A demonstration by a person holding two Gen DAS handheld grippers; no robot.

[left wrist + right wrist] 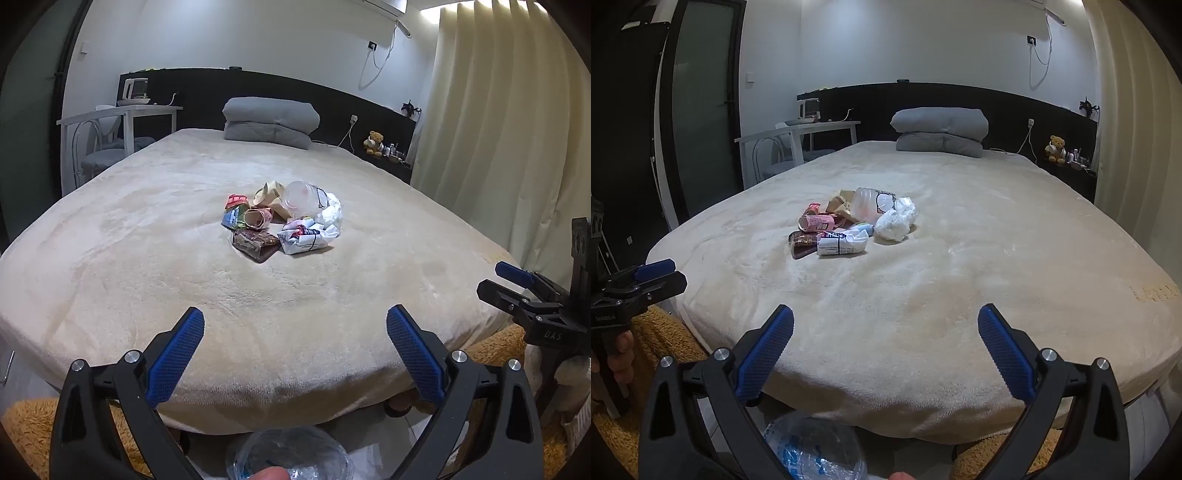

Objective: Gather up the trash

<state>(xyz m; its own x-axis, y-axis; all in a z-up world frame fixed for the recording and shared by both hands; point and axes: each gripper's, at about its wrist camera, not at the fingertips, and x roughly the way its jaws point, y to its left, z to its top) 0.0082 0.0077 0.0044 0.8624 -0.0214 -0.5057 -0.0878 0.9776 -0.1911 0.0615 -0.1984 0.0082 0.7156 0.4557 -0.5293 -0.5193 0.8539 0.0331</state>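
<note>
Left gripper (295, 325) spread wide, nothing between its blue pads (177, 358), hovering over the near edge of the bed (110, 258). Trash pile (282, 219) lies well ahead of it, roughly centred between the fingers, mid-bed. Right gripper (886, 325) likewise spread wide and empty, also at the near bed edge; trash pile (849, 225) sits well ahead and a bit left of its centre line. Neither gripper touches any trash. Pile: clear cup (299, 197), white tissue (895, 219), pink can (816, 223), brown wrapper (256, 245), white wrapper (842, 245), all bunched and touching. Clear plastic bag (816, 450) below and behind the fingers, at the lower frame edge. Grey duvet (269, 122) far beyond the pile.
</note>
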